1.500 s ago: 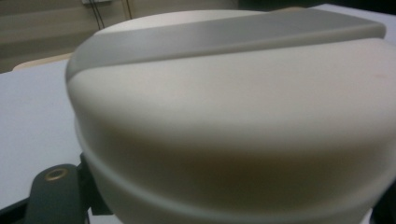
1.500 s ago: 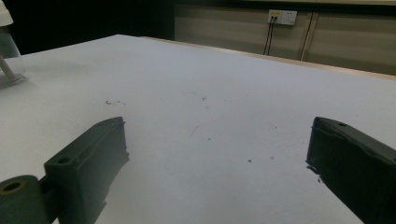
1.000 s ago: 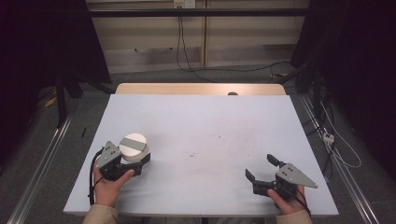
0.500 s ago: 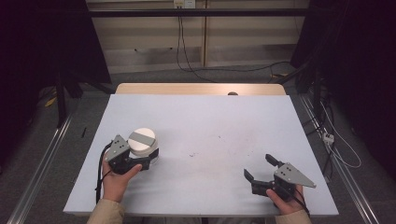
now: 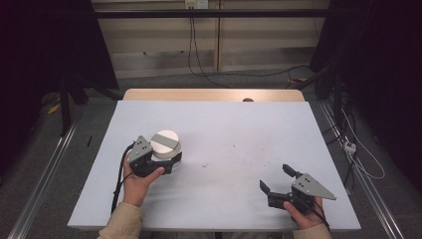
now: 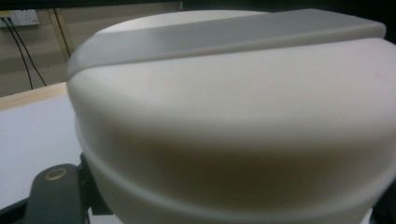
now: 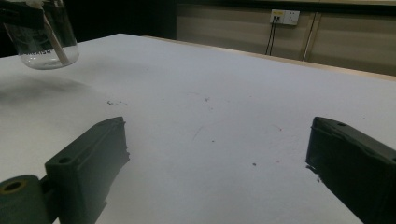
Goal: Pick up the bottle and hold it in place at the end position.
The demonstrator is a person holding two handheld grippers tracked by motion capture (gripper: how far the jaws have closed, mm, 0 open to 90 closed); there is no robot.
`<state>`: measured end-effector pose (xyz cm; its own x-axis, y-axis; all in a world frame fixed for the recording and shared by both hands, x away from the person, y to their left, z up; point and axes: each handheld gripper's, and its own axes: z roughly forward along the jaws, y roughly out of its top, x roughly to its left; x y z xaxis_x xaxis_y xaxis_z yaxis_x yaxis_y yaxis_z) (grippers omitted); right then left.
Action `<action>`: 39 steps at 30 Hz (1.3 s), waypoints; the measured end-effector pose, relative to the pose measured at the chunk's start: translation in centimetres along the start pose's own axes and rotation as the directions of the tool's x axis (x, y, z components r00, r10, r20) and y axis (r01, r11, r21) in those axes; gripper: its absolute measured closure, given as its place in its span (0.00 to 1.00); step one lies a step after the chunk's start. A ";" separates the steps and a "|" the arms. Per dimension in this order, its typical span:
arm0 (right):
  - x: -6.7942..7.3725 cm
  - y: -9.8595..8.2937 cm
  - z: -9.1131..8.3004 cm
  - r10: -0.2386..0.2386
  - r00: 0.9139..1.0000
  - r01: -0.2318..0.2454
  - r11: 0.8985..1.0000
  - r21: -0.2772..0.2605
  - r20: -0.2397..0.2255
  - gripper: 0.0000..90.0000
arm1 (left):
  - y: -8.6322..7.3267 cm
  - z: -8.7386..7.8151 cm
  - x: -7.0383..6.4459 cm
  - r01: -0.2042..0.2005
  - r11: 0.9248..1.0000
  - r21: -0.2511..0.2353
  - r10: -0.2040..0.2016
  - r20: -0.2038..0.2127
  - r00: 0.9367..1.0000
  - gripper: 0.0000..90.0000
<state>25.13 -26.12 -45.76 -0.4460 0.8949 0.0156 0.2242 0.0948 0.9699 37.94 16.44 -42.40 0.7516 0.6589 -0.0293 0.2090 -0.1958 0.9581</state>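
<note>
A clear glass jar [image 7: 44,39] with a white lid [image 5: 164,142] crossed by a grey band is gripped by the left gripper [image 5: 169,162] at the left part of the white table [image 5: 239,134]; in the right gripper view its base is seen raised just above the surface. The right gripper [image 5: 277,179] is held with its jaws spread wide and nothing between them, low over the table's near right corner, well apart from the jar.
</note>
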 end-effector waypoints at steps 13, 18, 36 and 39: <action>0.0 0.0 0.0 -0.002 1.000 0.002 1.000 -0.005 0.000 0.05 | 0.9 2.0 -0.3 0.000 1.000 -0.011 0.000 0.021 1.000 0.20; 0.0 0.0 0.0 -0.001 1.000 0.001 1.000 -0.006 -0.001 0.05 | 1.0 2.8 -0.4 0.002 1.000 -0.008 -0.002 0.024 1.000 0.20; 0.0 0.0 0.0 -0.002 1.000 0.002 1.000 -0.007 0.001 0.05 | 2.0 5.6 -1.0 -0.017 1.000 -0.001 0.017 0.063 0.998 0.20; -0.1 0.1 -0.1 0.001 1.000 -0.001 1.000 -0.009 0.001 0.05 | 2.2 5.9 -1.2 -0.023 1.000 -0.002 0.023 0.067 0.997 0.20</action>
<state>25.08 -26.22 -45.68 -0.4448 0.8955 0.0163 0.2170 0.0901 0.9720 41.23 10.94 -42.00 0.7965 0.6040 -0.0267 0.1908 -0.2092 0.9591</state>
